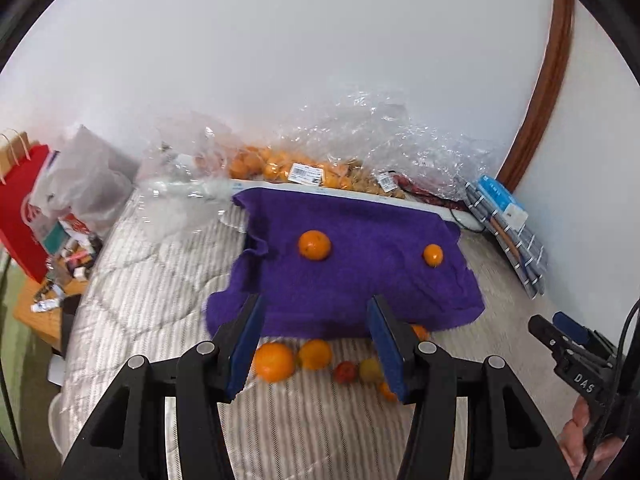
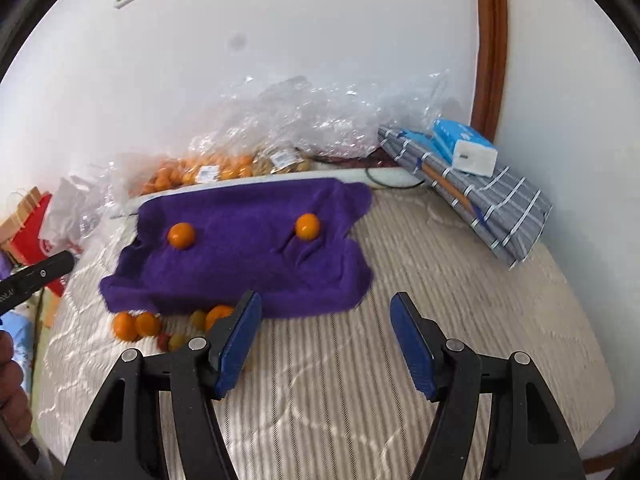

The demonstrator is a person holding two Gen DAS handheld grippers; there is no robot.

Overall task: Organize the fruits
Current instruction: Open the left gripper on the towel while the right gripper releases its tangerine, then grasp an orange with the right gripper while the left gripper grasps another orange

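Observation:
A purple towel (image 1: 352, 272) (image 2: 248, 256) lies over a raised board on the bed. Two oranges sit on it: a bigger one (image 1: 315, 244) (image 2: 181, 235) at left and a smaller one (image 1: 433, 255) (image 2: 307, 227) at right. Several loose fruits lie on the bed along the towel's front edge: oranges (image 1: 275, 361) (image 2: 125, 325) and small red and greenish ones (image 1: 346, 372) (image 2: 198, 318). My left gripper (image 1: 318, 344) is open and empty above those loose fruits. My right gripper (image 2: 326, 344) is open and empty over bare bedding right of them; it also shows in the left wrist view (image 1: 560, 330).
Bags of oranges (image 1: 280, 168) (image 2: 200, 172) and crumpled clear plastic (image 1: 400, 140) lie against the wall behind the towel. A striped grey cloth with a blue-white box (image 2: 464, 148) sits at back right. A red paper bag (image 1: 20, 208) and clutter stand at left.

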